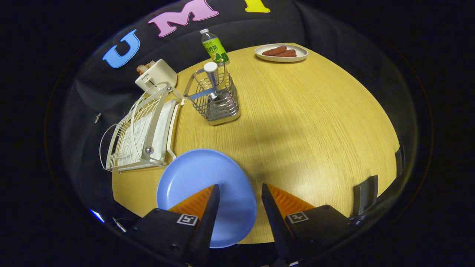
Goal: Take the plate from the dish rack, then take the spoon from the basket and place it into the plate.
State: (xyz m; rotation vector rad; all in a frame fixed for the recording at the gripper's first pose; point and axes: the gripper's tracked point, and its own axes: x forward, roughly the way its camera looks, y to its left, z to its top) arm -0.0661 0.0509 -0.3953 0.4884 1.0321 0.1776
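A blue plate point(202, 178) lies flat on the wooden table point(304, 122), just ahead of and partly under my left finger. My gripper point(239, 190) is open above the plate's right rim, with nothing between its fingers. Beyond the plate stands a wire basket point(217, 98) with the spoon point(212, 76) upright in it, its white handle end sticking out of the top. The white dish rack point(143, 129) sits left of the basket, with no plate in it.
A green drink bottle point(215, 47) stands behind the basket. A white plate with sausages point(281, 52) is at the table's far side. A small white appliance point(156, 74) sits behind the rack. The table edge runs close under my fingers.
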